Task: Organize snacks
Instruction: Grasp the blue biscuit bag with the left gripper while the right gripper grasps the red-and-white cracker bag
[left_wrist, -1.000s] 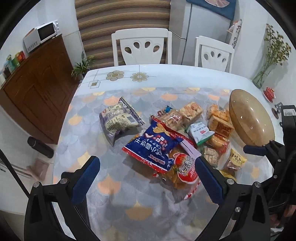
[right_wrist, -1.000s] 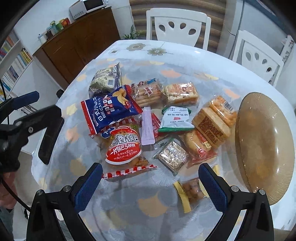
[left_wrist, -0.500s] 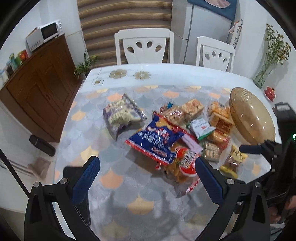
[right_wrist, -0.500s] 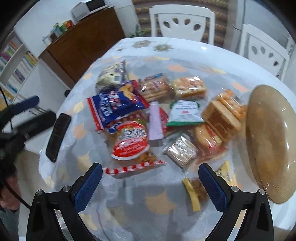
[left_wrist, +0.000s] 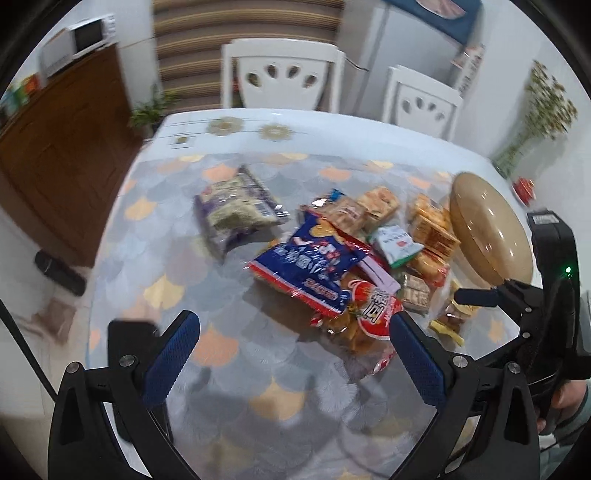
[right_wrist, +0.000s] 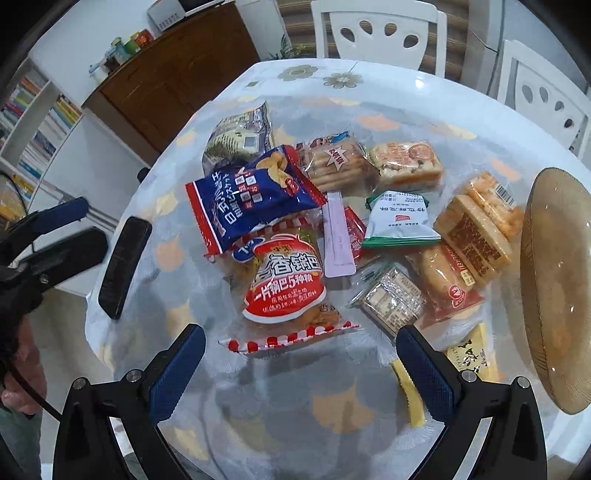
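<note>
Several snack packets lie in a heap on the round table (right_wrist: 295, 424). Among them are a blue chip bag (right_wrist: 255, 199) (left_wrist: 306, 266), a red rice-crust bag (right_wrist: 286, 284) (left_wrist: 369, 314), a green-white pack (right_wrist: 399, 221), a grey-purple bag (left_wrist: 236, 210) (right_wrist: 240, 136) and a yellow packet (right_wrist: 469, 358). An amber glass plate (right_wrist: 557, 288) (left_wrist: 491, 240) sits empty to the right of the heap. My left gripper (left_wrist: 295, 358) hovers open over the table's near left. My right gripper (right_wrist: 301, 373) hovers open just short of the red bag. Neither holds anything.
A black phone (right_wrist: 123, 262) lies at the table's left edge. Two white chairs (left_wrist: 284, 77) (left_wrist: 421, 103) stand behind the table. A wooden sideboard (left_wrist: 62, 147) is at the left, a vase with flowers (left_wrist: 532, 129) at the far right. A hand (left_wrist: 565, 402) holds the other gripper.
Both grippers have drawn back and up from the heap, so the table looks smaller in the left wrist view. The snacks and plate have not moved. Both stay open.
</note>
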